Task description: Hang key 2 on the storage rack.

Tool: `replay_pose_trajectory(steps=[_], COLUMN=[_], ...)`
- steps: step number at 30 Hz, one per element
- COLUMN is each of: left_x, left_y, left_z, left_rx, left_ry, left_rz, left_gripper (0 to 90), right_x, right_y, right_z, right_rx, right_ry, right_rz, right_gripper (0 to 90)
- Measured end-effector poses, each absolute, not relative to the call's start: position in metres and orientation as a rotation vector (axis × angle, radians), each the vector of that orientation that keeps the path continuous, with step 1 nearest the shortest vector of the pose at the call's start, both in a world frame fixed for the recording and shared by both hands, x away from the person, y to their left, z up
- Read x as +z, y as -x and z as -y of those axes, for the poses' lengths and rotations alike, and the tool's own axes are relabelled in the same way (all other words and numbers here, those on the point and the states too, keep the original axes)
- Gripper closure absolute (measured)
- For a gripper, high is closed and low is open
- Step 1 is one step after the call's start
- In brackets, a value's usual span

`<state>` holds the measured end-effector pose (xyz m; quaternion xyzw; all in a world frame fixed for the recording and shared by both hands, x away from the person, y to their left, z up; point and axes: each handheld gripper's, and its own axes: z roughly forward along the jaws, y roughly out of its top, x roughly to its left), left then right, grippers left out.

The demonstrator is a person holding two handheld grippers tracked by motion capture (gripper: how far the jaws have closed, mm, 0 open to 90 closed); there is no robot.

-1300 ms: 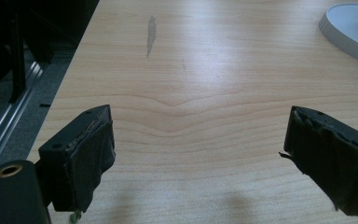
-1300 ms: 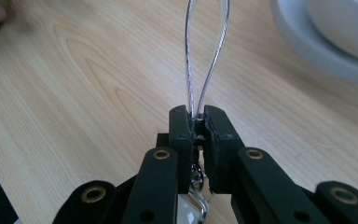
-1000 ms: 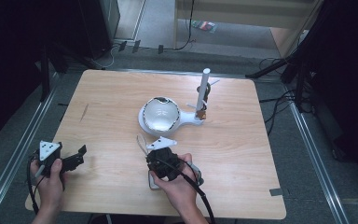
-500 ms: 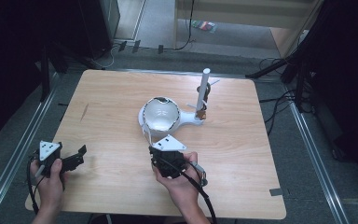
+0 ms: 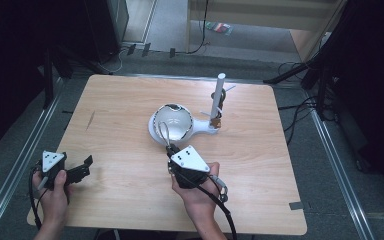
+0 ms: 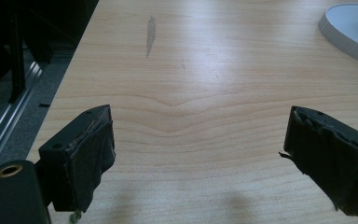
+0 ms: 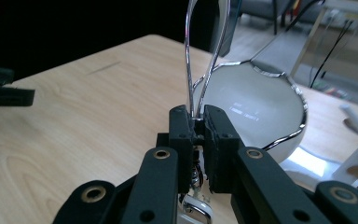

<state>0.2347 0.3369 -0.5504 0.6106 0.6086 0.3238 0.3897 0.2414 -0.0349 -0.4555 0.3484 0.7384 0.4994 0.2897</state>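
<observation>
the right gripper (image 7: 196, 122) clamps the base of a wire whisk (image 7: 204, 56), its loops over the white bowl (image 5: 174, 121) mid-table. the left gripper (image 6: 200, 154) hovers with jaws apart near the wooden table's (image 5: 120, 200) left front corner.

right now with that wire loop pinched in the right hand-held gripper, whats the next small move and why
Probably carry the wire loop a little farther forward over the white globe. The right hand-held gripper is shut on the loop's base, and the loop points up toward the globe just ahead. The left hand-held gripper sits open over bare table, so it seems idle.
</observation>
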Motion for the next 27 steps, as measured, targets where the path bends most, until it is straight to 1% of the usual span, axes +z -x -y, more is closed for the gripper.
replay_pose_trajectory(steps=[11, 27], left_x=[-0.55, -0.55], left_y=[-0.235, -0.235], left_z=[-0.337, -0.337], left_rx=[0.823, 0.825], left_ry=[-1.553, -1.553], left_rz=[-1.547, -1.547], left_gripper=[9.0, 9.0], right_x=[-0.453, -0.452], right_y=[-0.244, -0.254], right_z=[0.049, 0.08], right_rx=[1.335, 1.306], right_ry=[-0.919, -0.929], right_rz=[-1.836, -1.697], right_gripper=[83.3, 83.3])
